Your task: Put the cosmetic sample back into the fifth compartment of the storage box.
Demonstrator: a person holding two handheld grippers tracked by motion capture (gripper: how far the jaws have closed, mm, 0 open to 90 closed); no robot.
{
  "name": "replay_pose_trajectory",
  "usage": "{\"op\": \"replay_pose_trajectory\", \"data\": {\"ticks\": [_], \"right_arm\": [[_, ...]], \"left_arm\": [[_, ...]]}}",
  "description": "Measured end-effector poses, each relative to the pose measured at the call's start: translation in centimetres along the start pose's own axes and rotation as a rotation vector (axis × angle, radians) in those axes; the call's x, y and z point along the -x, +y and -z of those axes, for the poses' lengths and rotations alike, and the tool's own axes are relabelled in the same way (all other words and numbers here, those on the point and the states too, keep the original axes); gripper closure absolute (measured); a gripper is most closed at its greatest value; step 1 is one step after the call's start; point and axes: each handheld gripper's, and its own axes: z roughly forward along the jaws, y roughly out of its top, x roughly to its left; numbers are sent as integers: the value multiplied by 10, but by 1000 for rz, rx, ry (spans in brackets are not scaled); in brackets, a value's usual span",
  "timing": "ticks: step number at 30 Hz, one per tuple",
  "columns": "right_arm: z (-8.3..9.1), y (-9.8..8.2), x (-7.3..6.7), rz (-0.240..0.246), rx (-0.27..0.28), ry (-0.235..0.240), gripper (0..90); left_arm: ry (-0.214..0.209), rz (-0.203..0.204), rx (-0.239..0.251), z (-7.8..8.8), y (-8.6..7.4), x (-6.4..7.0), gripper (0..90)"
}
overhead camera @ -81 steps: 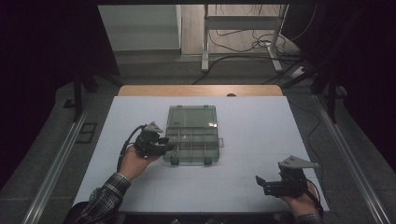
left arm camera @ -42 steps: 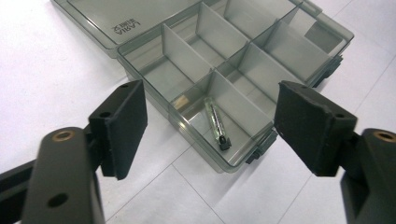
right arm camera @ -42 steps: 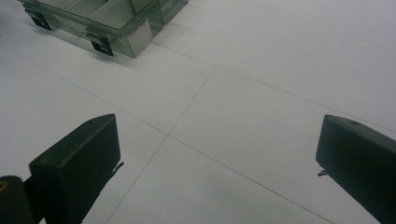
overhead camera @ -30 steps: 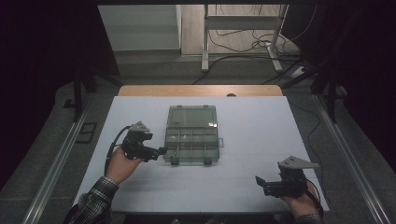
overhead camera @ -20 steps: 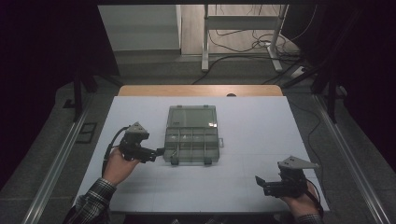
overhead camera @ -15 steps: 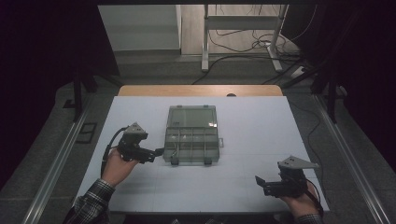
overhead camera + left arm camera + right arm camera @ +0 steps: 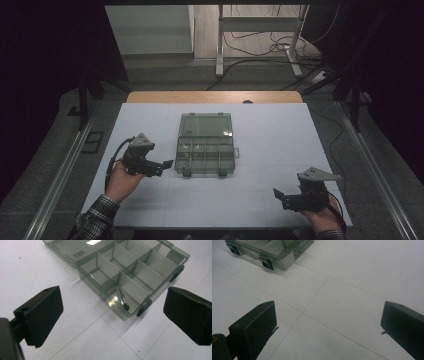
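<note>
Backed off from the smoky clear plastic compartment box (image 7: 204, 145), the left gripper (image 7: 166, 163) now holds wide-open, empty jaws just short of it, a small dark pin-like part (image 7: 122, 297) apparently already deposited ahead, while the right gripper (image 7: 278, 194) waits open, empty, well apart on the white worktop (image 7: 280, 135).

White surface (image 7: 280, 150) w/ thin grid lines; bare wood strip along far edge. Clear smoky plastic box (image 7: 204, 150) lies near the middle, slightly left of centre, lid (image 7: 206, 124) swung open flat toward the far side. Box split into compartments; small thin metal piece (image 7: 123, 297) lies in the near-left one. Two dark latches on near wall. Rest of surface bare white.
</note>
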Motion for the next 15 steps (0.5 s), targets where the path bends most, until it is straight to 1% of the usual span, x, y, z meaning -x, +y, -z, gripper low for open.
{"op": "replay_pose_trajectory", "data": {"ticks": [5, 8, 9, 10, 11, 12, 15], "right_arm": [[0, 0, 0, 0, 0, 0, 7], [0, 0, 0, 0, 0, 0, 7], [0, 0, 0, 0, 0, 0, 7], [0, 0, 0, 0, 0, 0, 7], [0, 0, 0, -1, 0, 0, 7], [0, 0, 0, -1, 0, 0, 7], [0, 0, 0, 0, 0, 0, 7]], "left_arm": [[2, -2, 9, 3, -3, 0, 30], [8, 5, 10, 5, -5, 0, 30], [7, 0, 14, 6, -5, 0, 30], [8, 7, 14, 7, -6, 0, 30], [9, 3, 15, 8, -7, -1, 31], [13, 10, 16, 8, -8, 0, 30], [13, 12, 19, 11, -11, -1, 31]]}}
